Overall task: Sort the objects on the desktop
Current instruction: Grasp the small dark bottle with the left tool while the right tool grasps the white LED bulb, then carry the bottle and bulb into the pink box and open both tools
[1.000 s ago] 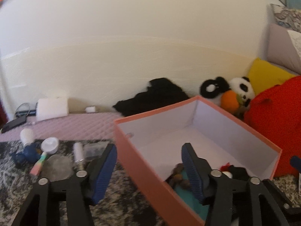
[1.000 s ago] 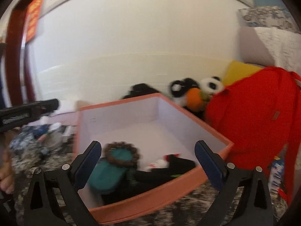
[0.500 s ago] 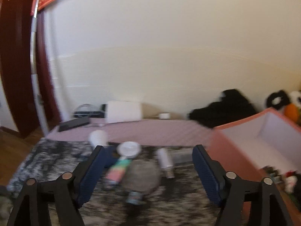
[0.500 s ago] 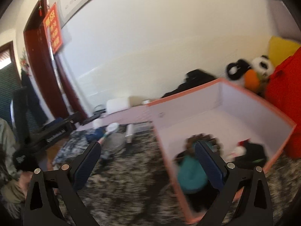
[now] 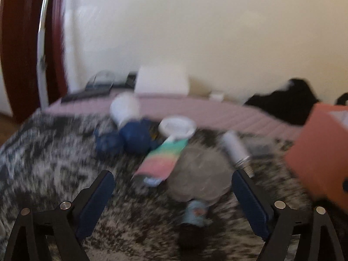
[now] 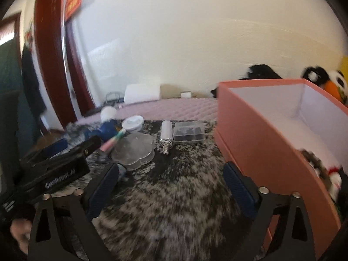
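Observation:
Loose items lie on the mottled black-and-white blanket: a rainbow tube, a clear flower-shaped case, a white lid, a blue toy and a silver-ended cylinder. My left gripper hovers just short of the tube and case, its jaws opening, nothing between them. My right gripper hangs over bare blanket in front of the cylinder and a small clear box, its jaws closing slightly and empty. The orange box stands to the right with several sorted things inside.
A pink quilted mat and a white block lie by the wall. Black cloth and a panda plush sit behind the box. The left tool's black housing fills the lower left, with a hand below it.
Both views have swung left and down, away from the orange box toward the pile of loose items. The left jaws have spread much wider; the right jaws have narrowed a little.

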`<move>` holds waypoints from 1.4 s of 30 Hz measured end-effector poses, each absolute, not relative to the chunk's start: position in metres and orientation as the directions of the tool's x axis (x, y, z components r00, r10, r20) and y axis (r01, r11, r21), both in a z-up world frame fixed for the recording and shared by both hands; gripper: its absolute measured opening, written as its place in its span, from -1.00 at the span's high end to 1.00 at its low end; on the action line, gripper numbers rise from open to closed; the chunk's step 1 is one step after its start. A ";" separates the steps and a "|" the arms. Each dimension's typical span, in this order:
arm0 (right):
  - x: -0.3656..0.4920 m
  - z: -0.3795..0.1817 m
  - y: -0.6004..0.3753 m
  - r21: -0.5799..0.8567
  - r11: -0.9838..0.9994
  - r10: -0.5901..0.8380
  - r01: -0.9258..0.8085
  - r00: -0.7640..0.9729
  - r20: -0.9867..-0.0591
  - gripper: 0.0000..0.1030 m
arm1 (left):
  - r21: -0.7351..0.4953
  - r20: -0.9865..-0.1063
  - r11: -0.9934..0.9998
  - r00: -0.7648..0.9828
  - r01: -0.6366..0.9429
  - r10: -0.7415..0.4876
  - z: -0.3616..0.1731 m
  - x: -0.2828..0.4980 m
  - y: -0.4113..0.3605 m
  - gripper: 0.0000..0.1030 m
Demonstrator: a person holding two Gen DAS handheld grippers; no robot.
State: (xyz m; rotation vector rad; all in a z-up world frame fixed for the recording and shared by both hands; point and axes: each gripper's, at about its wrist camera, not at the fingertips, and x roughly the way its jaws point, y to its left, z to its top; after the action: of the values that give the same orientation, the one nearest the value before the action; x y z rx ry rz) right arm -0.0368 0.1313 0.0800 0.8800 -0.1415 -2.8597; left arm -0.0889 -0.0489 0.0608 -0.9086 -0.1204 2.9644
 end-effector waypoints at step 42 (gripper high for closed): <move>-0.189 0.025 0.110 0.183 -0.978 -0.201 0.098 -0.665 -0.719 0.38 | -0.023 -0.695 -1.000 -0.719 -0.016 0.027 0.020 -0.109 -0.031 0.53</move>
State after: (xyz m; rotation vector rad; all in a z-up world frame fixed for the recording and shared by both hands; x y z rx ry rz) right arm -0.1894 0.1103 0.0254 1.1980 -0.1923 -2.7185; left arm -0.1093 -0.0312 0.0199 -1.1693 -0.0240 2.8906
